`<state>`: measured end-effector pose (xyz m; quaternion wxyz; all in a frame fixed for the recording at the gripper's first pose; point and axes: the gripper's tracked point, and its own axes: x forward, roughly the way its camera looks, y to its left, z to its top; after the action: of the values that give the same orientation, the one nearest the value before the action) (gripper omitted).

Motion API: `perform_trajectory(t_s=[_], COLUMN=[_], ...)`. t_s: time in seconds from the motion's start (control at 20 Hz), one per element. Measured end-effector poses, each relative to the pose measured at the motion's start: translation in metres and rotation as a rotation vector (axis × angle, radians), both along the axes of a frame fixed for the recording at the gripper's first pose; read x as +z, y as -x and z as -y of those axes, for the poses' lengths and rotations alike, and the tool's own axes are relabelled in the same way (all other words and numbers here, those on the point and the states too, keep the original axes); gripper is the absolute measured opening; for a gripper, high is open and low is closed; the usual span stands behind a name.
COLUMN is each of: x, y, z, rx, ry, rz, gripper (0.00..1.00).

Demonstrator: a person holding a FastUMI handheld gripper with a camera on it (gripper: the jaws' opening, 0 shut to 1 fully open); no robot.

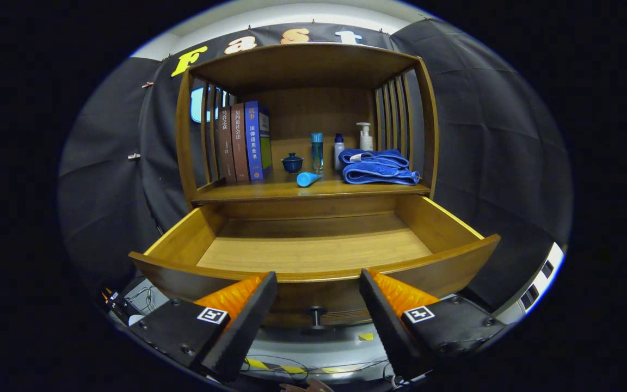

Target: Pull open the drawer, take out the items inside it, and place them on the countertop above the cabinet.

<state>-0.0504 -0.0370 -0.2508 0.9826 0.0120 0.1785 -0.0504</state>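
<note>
I've got the jaws spread wide, holding nothing, flanking the drawer [313, 247] knob [316, 313]. Drawer's pulled out, looks bare; tube [308, 178] and towel [379, 166] sit at twelve o'clock on the counter [270, 190].

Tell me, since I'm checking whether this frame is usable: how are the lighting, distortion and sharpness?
Gripper view: fisheye bends the open drawer front into a curve; its floor is evenly lit, shaded under the countertop; the books and blue towel look sharp; the open claw is crisp, its fingers apart before the knob.
</note>
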Motion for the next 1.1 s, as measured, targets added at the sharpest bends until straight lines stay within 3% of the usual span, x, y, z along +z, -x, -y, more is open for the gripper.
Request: perform_trajectory(t_s=[1.1], x=[0.001], y=[-0.159], z=[0.005], rx=[0.006], ry=[-0.004], rz=[0.043], gripper=[1.00])
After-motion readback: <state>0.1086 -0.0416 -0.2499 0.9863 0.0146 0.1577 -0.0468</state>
